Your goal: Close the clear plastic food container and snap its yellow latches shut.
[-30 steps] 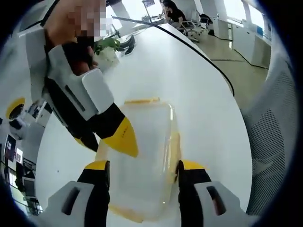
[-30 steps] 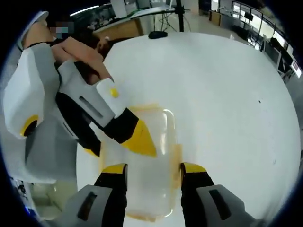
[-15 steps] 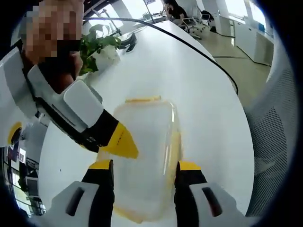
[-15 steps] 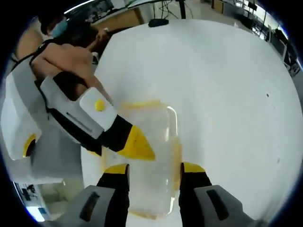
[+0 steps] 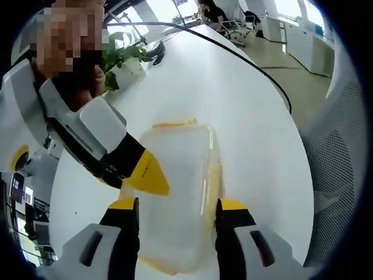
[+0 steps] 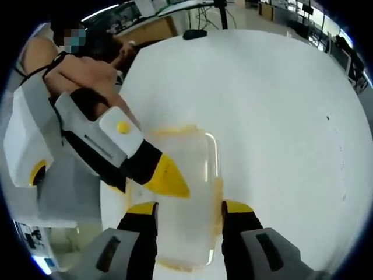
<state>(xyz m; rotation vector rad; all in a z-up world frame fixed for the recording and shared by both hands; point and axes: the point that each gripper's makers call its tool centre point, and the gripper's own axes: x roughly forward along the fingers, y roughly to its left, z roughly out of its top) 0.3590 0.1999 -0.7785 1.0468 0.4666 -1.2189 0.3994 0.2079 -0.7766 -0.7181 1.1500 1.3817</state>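
left hand-held gripper (image 5: 176, 205): white body | black jaws, yellow tips || right hand-held gripper (image 6: 188, 208): same colours

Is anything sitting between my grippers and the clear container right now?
Nothing visible does. In the left gripper view the left gripper has its jaws on either side of the clear container on the white table. In the right gripper view the right gripper straddles it likewise.

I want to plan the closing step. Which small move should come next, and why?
Probably close the left gripper inward on the container: the lid seems already down, its jaws straddle the container's sides, and the yellow latch lies beside one jaw. The right gripper straddles it likewise.
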